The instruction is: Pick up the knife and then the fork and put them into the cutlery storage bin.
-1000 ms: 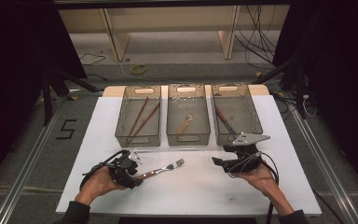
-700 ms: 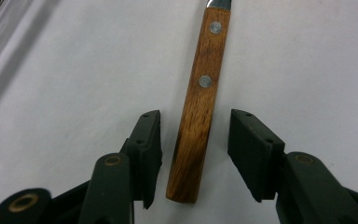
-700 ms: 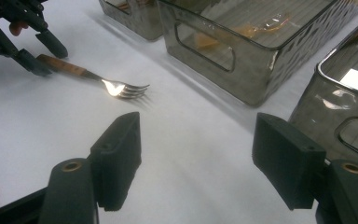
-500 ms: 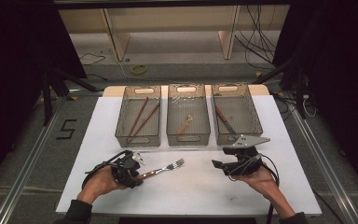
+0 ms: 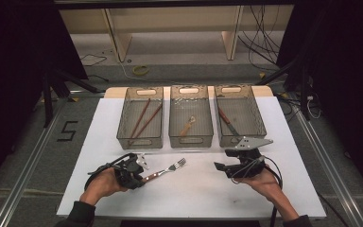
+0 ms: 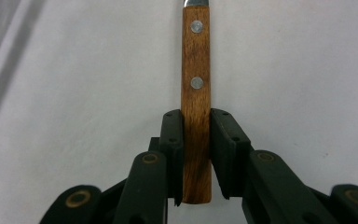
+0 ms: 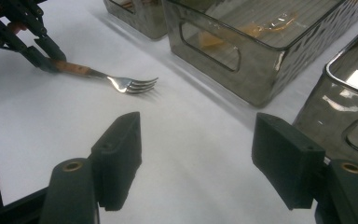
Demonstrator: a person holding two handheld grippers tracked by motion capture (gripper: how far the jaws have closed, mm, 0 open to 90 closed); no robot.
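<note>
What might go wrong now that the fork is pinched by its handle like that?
The left gripper, whose jaws have just been closing, pinches only the tail end of the fork's wooden handle, so the long fork could swing or slip once lifted. Its tines point towards the middle bin and might catch the bin's wall.

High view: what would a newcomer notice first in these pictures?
First, the fork on the white table, near the front left: the left claw has just been closing and now presses on its wooden handle, tines pointing toward the bins. Next, three grey bins in a row behind it, holding chopsticks, a small wooden utensil and a knife. The right claw stands open and empty at the front right.
</note>
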